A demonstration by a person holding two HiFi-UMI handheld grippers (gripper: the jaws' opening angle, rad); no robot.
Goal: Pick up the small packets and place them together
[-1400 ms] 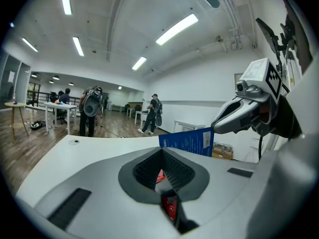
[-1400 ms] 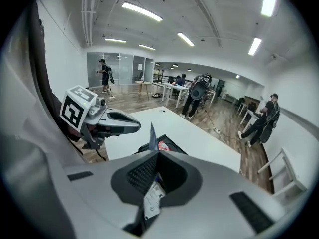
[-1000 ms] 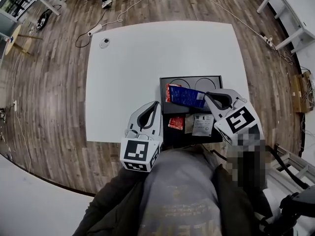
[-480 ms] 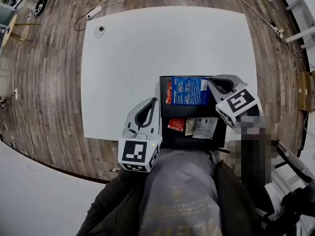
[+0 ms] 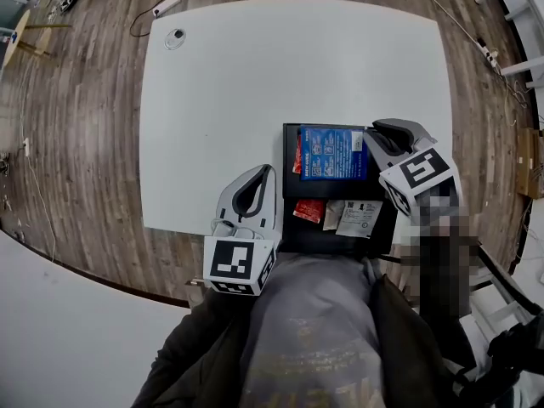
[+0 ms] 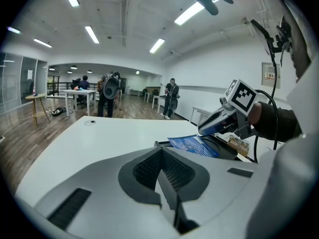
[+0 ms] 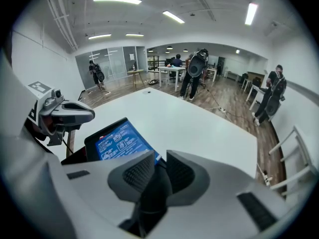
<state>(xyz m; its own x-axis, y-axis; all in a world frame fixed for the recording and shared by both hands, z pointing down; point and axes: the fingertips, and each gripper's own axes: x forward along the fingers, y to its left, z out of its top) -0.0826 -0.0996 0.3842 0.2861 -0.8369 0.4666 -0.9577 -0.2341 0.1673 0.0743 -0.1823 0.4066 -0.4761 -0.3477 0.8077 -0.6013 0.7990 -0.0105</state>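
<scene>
1. The right gripper (image 5: 371, 136) (image 7: 159, 158) is at the right edge of the blue packet (image 5: 327, 152) (image 7: 119, 141). Its jaws are opening, and the packet's corner sits in the small gap between them.
2. The blue packet is over the far part of the black tray (image 5: 293, 232), on top of a red packet (image 5: 296, 154).
3. In the near part of the tray, a small red packet (image 5: 308, 211), a brown packet (image 5: 332, 214) and a white packet (image 5: 359, 218) lie side by side.
4. The left gripper (image 5: 266, 172) (image 6: 160, 151) is over the white table (image 5: 255, 83), just left of the tray. Its jaws are pressed together with nothing in them.
</scene>
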